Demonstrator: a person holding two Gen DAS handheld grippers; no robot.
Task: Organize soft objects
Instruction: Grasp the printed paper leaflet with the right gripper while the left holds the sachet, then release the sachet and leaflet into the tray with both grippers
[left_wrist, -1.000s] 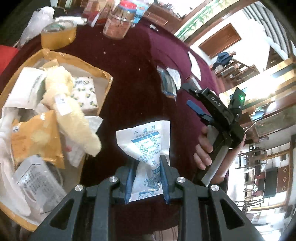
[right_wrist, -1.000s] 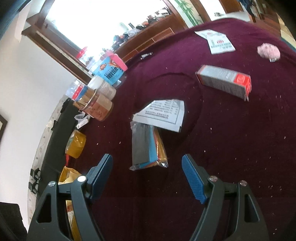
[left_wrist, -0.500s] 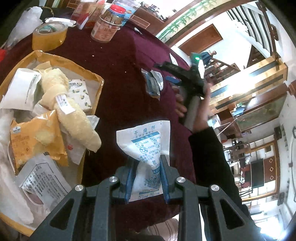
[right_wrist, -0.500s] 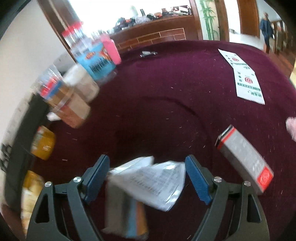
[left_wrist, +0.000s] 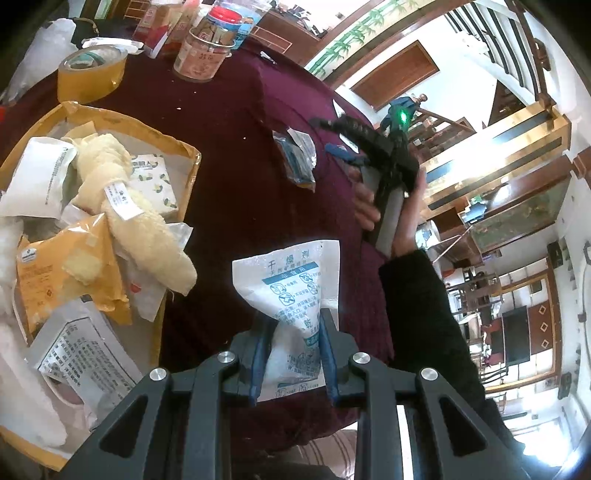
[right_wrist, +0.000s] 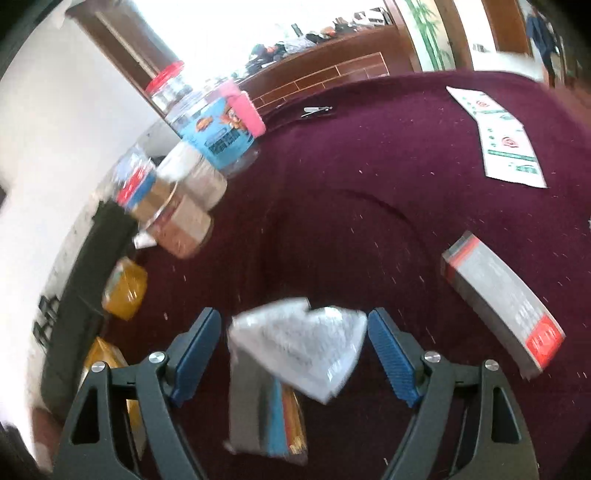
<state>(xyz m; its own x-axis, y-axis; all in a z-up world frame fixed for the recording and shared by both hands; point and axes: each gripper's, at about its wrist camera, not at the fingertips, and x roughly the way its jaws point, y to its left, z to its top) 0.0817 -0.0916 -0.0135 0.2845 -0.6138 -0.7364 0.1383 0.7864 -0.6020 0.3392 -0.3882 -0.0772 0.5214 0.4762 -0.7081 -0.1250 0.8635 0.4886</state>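
Pinching desiccant sachet (left_wrist: 291, 295); right tongs (right_wrist: 295, 354) seemingly spread.

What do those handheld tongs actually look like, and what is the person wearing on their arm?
Both are matte black frames with triangular cut-outs and silver bolt heads. The left tongs and the right tongs have ribbed blue pads on their fingers. Seen from the left camera, the right one has a pale grey handle, a green light on top, and the arm wears a black sleeve.

The worktop (right_wrist: 388, 206) carries a maroon cloth. At 12 o'clock, a wooden sideboard (right_wrist: 325, 79) stands against a bright window. At 2 o'clock, a wooden door (left_wrist: 395, 75) and staircase (left_wrist: 517, 48) adjoin white walls.
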